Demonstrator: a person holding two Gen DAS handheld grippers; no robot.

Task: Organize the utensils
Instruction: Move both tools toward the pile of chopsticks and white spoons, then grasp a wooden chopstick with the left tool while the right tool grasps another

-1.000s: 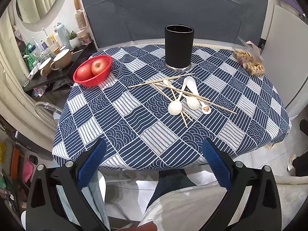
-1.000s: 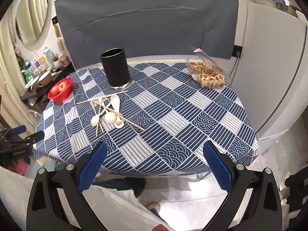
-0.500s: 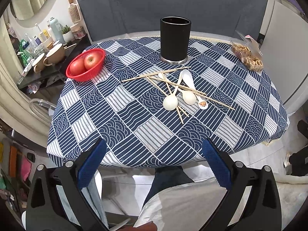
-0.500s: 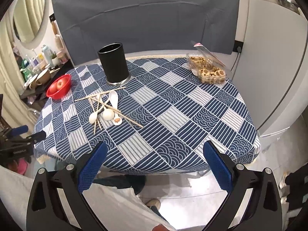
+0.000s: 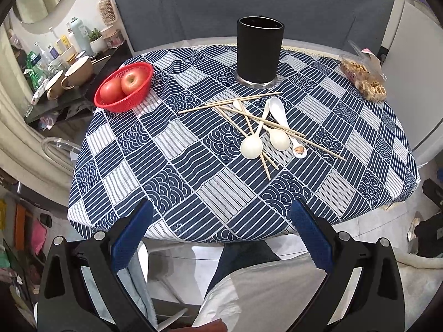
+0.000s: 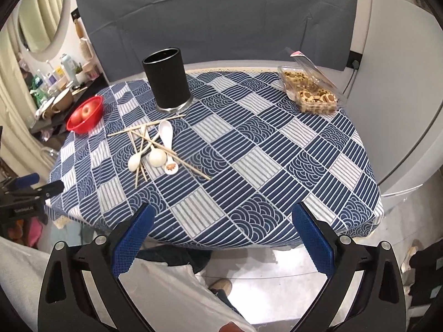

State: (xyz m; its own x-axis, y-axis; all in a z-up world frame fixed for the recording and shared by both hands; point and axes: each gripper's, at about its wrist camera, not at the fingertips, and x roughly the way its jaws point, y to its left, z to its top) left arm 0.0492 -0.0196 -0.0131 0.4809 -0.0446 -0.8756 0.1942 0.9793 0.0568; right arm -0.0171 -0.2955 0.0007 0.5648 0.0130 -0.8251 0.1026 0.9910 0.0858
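Note:
A black cylindrical holder (image 5: 260, 52) stands upright at the back of the table (image 5: 193, 193); it also shows in the right wrist view (image 6: 167, 80). In front of it lies a crossed pile of wooden chopsticks (image 5: 241, 110) and white spoons (image 5: 251, 146), also seen in the right wrist view (image 6: 157, 156). My left gripper (image 5: 221, 213) is open and empty, hovering at the table's near edge. My right gripper (image 6: 221, 215) is open and empty at the near edge, right of the pile. The left gripper's fingers (image 6: 27, 179) show at the far left of the right wrist view.
A red basket with apples (image 5: 124, 85) sits at the table's left. A clear box of cookies (image 6: 310, 91) sits at the back right. A white fridge (image 6: 401, 83) stands to the right, a cluttered shelf (image 5: 55, 63) to the left.
Both grippers have moved slightly nearer the table; the table and utensils look a little larger. Both stay open. Nothing on the table has moved.

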